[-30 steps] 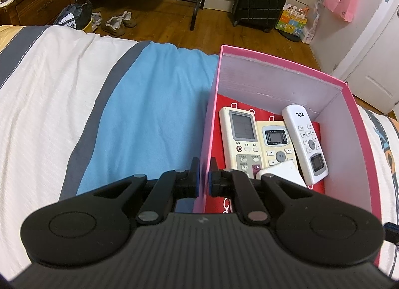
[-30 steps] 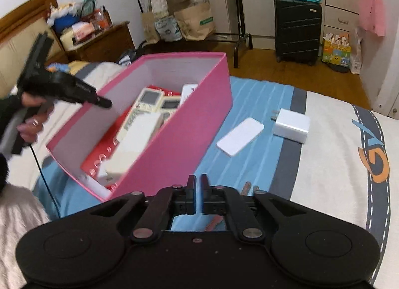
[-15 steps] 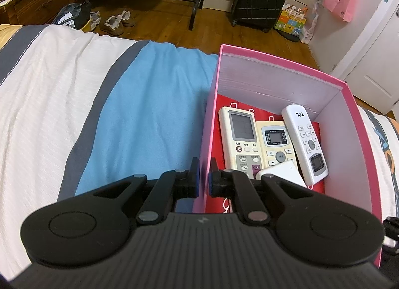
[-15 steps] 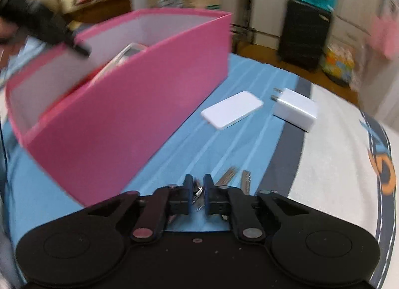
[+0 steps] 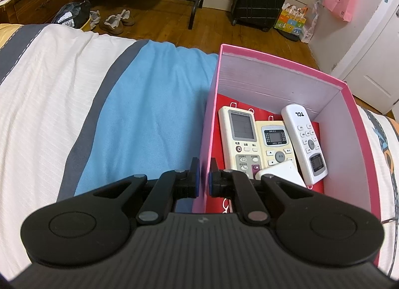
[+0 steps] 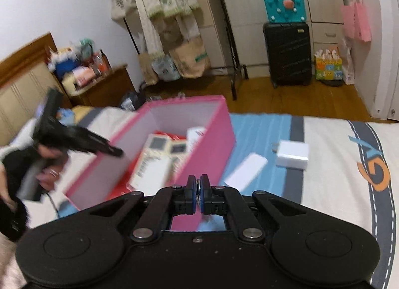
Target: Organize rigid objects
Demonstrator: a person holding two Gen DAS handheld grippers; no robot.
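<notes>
Left gripper (image 5: 202, 175) pinches the pink box (image 5: 274, 69) wall; three remotes (image 5: 241, 139) lie inside. Right gripper (image 6: 198, 194), raised beside the box (image 6: 214, 139), clamps a key ring (image 6: 198, 190); a charger (image 6: 291, 154) lies right of the box.

Your box (image 5: 274, 81) sits on the bed (image 5: 74, 94). In it three remotes lie side by side: the widest remote (image 5: 240, 139) at left, the short remote (image 5: 275, 141) in the middle, the slim remote (image 5: 305, 144) at right. Your left gripper (image 5: 202, 178) straddles the box's left wall. To the right of the box on the bed, the flat slab (image 6: 245, 169) lies nearer you and the charger (image 6: 291, 154) beyond it.
</notes>
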